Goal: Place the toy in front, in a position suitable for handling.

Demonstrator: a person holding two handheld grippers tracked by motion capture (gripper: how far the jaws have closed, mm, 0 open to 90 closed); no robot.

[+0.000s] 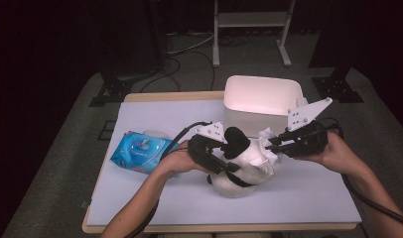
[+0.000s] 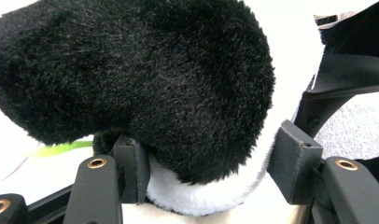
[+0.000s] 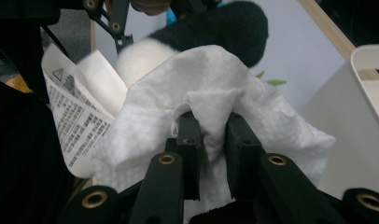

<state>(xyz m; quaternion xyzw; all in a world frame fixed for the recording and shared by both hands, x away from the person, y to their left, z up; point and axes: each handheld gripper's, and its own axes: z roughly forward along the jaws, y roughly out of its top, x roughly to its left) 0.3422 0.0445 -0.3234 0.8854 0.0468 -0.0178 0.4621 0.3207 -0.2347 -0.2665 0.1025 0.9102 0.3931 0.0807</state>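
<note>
**Entry: plush panda, wiping in hand — risks**

1. Desk (image 1: 308,198): panda (image 1: 241,173) at centre.
2. Bin (image 1: 261,94), twelve o'clock.
3. Left tongs (image 1: 228,144) half-closed about its black ear (image 2: 145,79), one pad apart; we judge it may slip free.
4. Right tongs (image 1: 273,145) pinch the wipe (image 3: 215,98); we fear snagging the label (image 3: 71,116).

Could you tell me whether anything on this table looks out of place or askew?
Nothing looks spilled or damaged. The plush panda lies on its side rather than sitting up, with the left gripper around its black limb and the right gripper pinching a crumpled white wipe against it. The wipes pack lies slightly askew.
</note>
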